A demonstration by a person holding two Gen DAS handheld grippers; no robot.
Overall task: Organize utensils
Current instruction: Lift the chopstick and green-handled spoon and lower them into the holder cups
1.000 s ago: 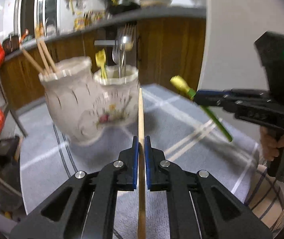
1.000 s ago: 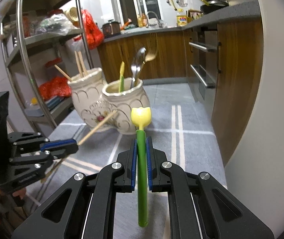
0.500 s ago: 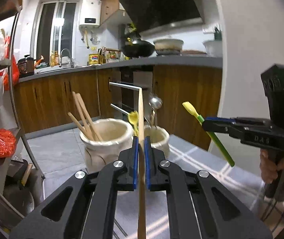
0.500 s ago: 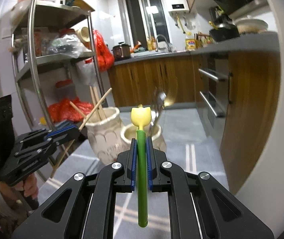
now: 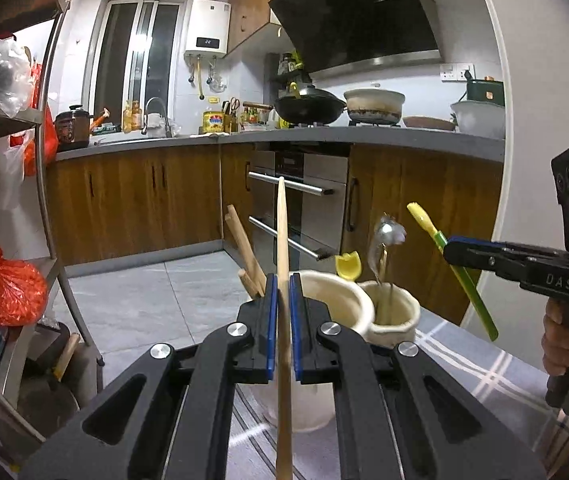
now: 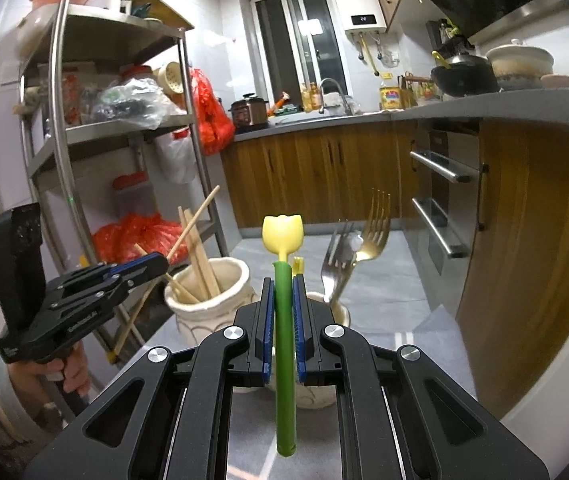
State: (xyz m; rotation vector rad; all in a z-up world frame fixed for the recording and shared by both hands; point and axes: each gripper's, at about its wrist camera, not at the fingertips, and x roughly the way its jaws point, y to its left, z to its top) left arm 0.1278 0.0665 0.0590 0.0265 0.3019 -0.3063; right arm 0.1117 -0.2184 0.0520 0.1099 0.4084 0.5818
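My left gripper (image 5: pixel 280 280) is shut on a wooden chopstick (image 5: pixel 282 232) that stands upright just in front of the larger cream pot (image 5: pixel 336 300), which holds other chopsticks (image 5: pixel 244 248). My right gripper (image 6: pixel 283 280) is shut on a green utensil with a yellow tulip-shaped tip (image 6: pixel 283 232), held upright in front of the smaller cream pot (image 6: pixel 338 312) with forks (image 6: pixel 372 232) in it. The larger pot (image 6: pixel 208 312) with chopsticks stands to its left. The left gripper (image 6: pixel 152 264) shows at left, the right gripper (image 5: pixel 454 248) at right in the other view.
Both pots stand on a grey striped cloth (image 5: pixel 464 364) on the table. A metal shelf rack (image 6: pixel 64 152) with red bags stands at left. Wooden kitchen cabinets and an oven (image 5: pixel 296 200) lie beyond, with a white wall (image 6: pixel 544 360) close at right.
Both grippers have risen and tilted up toward level, so the pots sit lower in view and closer. Each still holds its utensil.
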